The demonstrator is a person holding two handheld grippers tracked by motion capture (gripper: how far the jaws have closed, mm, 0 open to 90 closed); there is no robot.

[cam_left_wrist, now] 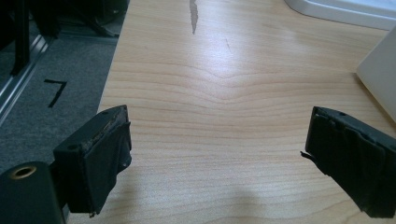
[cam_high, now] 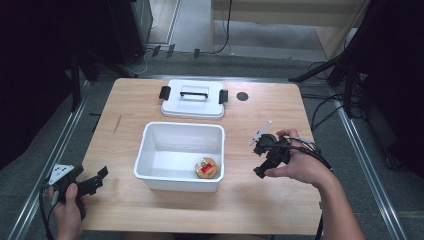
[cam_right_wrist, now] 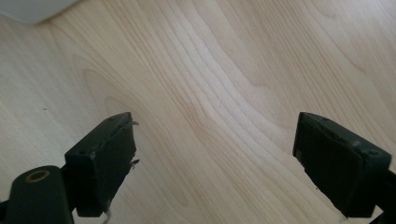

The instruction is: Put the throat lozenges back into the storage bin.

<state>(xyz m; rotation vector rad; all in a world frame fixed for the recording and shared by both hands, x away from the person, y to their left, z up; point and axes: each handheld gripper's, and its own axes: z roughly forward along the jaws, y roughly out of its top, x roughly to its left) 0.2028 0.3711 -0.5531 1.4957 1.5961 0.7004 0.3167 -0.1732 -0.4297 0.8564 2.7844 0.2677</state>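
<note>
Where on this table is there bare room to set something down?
Bare wood lies left of the white bin, between it and the table edge, along the near edge in front of the bin, and right of the lid. The strip between lid and bin is tight.

Bright, even light from overhead on the table (cam_high: 250, 200) — its surroundings fall off into deep dark. Soft shadows, mild blur in close-ups.

Round gold-and-red item (cam_high: 206, 167), inside open white bin (cam_high: 150, 145)
</note>
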